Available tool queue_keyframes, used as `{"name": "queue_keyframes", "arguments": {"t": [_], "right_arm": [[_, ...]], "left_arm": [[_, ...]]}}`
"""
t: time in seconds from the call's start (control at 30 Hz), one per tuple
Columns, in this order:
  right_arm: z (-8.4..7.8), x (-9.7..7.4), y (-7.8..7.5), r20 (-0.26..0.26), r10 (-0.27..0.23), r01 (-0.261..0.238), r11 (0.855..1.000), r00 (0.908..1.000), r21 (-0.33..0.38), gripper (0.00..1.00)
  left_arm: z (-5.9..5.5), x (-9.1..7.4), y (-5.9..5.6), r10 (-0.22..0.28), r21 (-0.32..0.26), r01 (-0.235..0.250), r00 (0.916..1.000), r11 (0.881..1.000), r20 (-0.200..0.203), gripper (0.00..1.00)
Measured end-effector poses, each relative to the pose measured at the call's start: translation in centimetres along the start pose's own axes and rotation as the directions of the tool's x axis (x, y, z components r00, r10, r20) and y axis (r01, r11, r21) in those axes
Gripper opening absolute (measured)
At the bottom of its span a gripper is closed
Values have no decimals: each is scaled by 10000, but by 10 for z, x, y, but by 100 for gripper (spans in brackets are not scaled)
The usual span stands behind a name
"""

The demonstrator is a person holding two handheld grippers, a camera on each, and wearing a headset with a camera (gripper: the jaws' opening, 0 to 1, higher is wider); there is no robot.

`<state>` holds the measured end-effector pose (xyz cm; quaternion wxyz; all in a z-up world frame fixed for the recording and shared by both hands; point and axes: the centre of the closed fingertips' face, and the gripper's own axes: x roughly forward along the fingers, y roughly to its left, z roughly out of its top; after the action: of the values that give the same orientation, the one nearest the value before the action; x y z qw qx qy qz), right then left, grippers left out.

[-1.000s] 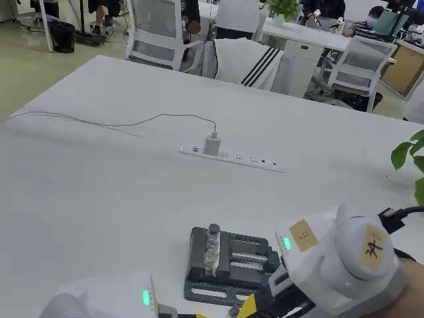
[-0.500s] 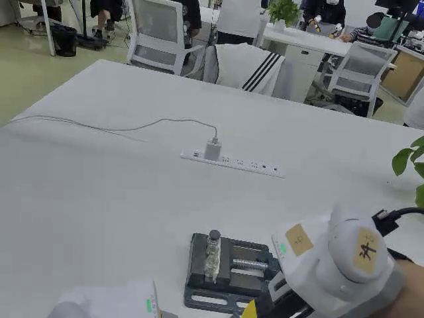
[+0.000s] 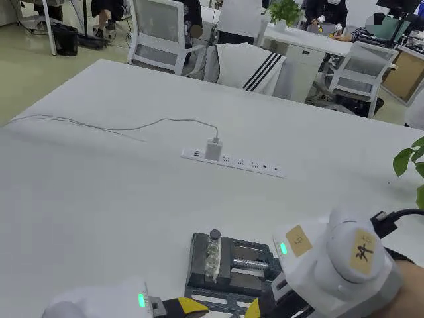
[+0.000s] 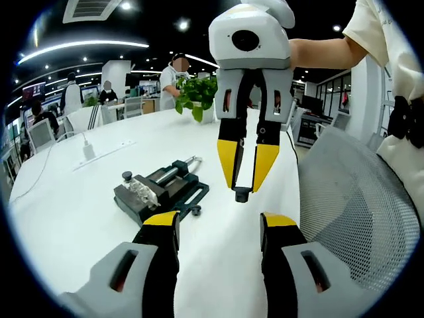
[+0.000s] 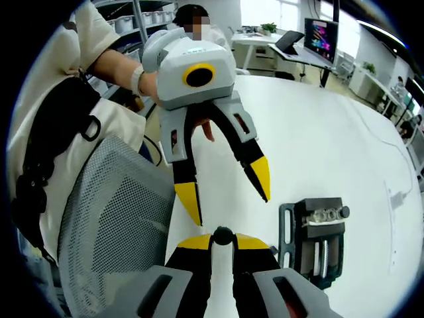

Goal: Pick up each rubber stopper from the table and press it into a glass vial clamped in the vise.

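Left gripper view: the right hand-held gripper [image 4: 242, 188] points down, pinched on a dark rubber stopper [image 4: 242, 196] just ahead of the left hand-held gripper [image 4: 215, 228], whose jaws are spread wide and empty. To the left on the bench [image 4: 79, 218], a vise [image 4: 169, 193] clamps a stoppered glass vial [image 4: 141, 189].

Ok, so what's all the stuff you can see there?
Table: one, white, under everything.
Vise: one, dark grey, near the table's front edge.
Glass vial: one, clear, clamped in the vise, dark stopper on top.
Rubber stopper: one, dark, in the right tool.
Power strip: one, white, mid-table.
Charger: one, white, plugged into the strip.
Cable: one, grey, trailing left.
Plant: one, green, right edge.
Office chairs: several, white-grey, beyond the table.
Left tool: one, white, yellow tips, open.
Right tool: one, same colours, shut on the stopper.
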<state>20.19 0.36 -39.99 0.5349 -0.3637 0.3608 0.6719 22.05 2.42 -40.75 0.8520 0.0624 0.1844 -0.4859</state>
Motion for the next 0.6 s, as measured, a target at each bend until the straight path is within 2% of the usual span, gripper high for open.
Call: {"name": "queue_keyframes", "arguments": {"t": [0.23,0.4,0.47,0.5,0.6], "right_arm": [[-1,1,-1,-45,0,0,10000,10000,-22,7],[-2,0,-2,-92,-24,24,10000,10000,-45,7],[-3,0,-3,-142,-34,33,10000,9999,-42,7],[-4,0,-3,-171,-34,33,10000,9998,-45,7],[-6,1,-4,-214,-16,16,10000,9998,-35,7]], "left_arm": [[-8,-7,17,836,-159,-838,9964,9964,-141,67],[-12,-12,34,1623,-283,-1627,9866,9863,-169,86],[-13,-15,42,2092,-286,-2095,9778,9774,-132,93],[-14,-16,43,2127,-315,-2131,9770,9765,-142,99],[-16,-20,45,2199,-444,-2206,9753,9744,-192,99]]}}
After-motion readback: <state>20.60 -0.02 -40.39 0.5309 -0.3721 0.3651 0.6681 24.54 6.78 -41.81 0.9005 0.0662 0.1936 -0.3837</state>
